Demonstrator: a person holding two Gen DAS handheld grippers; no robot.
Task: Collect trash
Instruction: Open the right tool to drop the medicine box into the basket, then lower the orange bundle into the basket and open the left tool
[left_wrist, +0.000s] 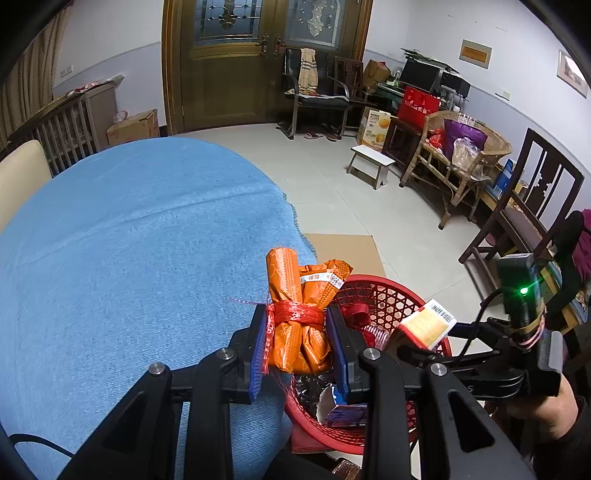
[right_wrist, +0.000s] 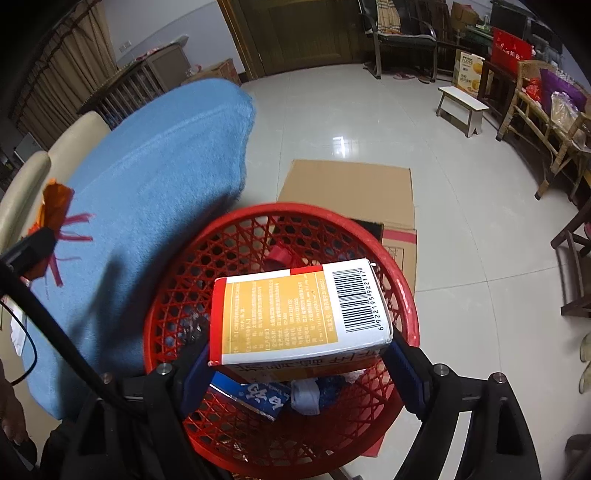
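**Box directly over the basket, bundle at the table's edge**

Right gripper (right_wrist: 299, 369) clenched on the carton (right_wrist: 295, 314), pinched near its lower end, long axis pointing forward and away from the jaws, barcode end farthest out. Hanging squarely above the red basket (right_wrist: 177, 295), already part-filled with wrappers and a small blue packet (right_wrist: 255, 398). Probably only a release needed there.

Left gripper (left_wrist: 297, 347) clenched on the orange bundle (left_wrist: 299, 314), tied with red string, upright between the pads, long axis rising out of the jaws. Poised over the table (left_wrist: 129, 240) at its near right edge, just beside the basket's rim; basket lying to the right, so likely a short rightward carry before letting go. Right side nearer to a drop.
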